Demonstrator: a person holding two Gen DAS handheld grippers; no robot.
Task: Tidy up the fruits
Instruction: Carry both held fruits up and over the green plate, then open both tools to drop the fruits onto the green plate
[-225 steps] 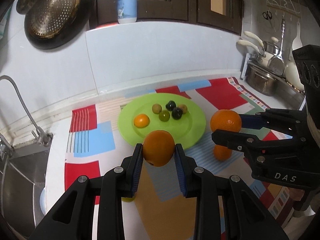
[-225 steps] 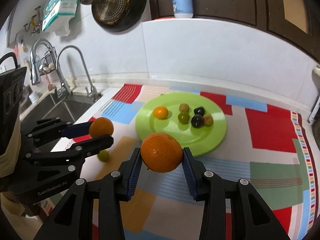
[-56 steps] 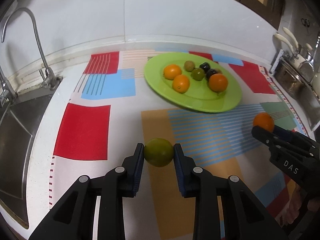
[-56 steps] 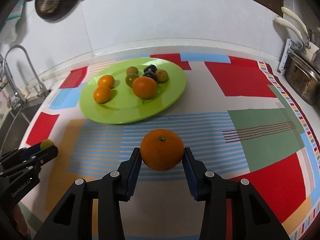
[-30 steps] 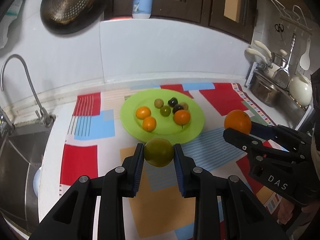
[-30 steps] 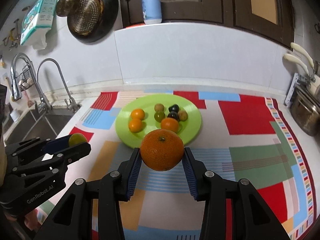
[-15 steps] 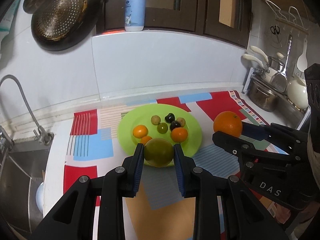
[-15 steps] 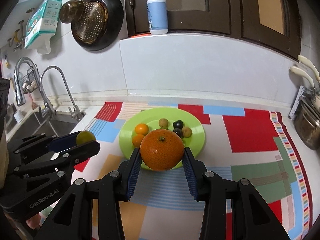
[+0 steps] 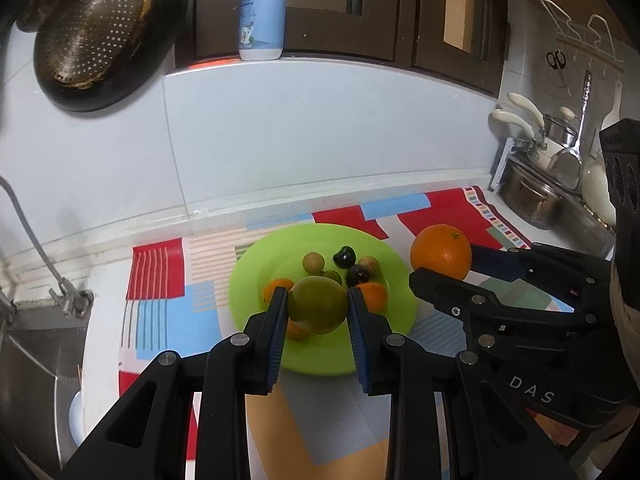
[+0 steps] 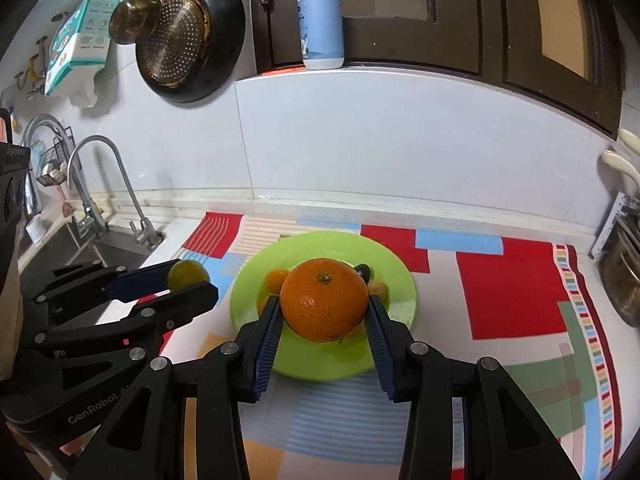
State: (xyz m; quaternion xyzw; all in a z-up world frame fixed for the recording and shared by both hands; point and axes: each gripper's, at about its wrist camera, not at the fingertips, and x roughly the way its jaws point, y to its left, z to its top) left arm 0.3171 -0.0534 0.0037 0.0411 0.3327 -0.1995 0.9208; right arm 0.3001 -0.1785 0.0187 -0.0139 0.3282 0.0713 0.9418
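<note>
Dim, even indoor light; sharp centre, strong fisheye bending and dark corners.

Right gripper (image 10: 323, 312) clamped on large orange (image 10: 324, 299), held above near part of green plate (image 10: 400, 280). Small fruits on plate mostly hidden behind orange. Left gripper (image 10: 188, 280) at left, pinching small green fruit (image 10: 187, 274), just beside plate's left rim. Plate sits on patchwork mat (image 10: 508, 300). Sink faucet (image 10: 104, 184) far left; blue bottle (image 10: 321, 20) on ledge above.
</note>
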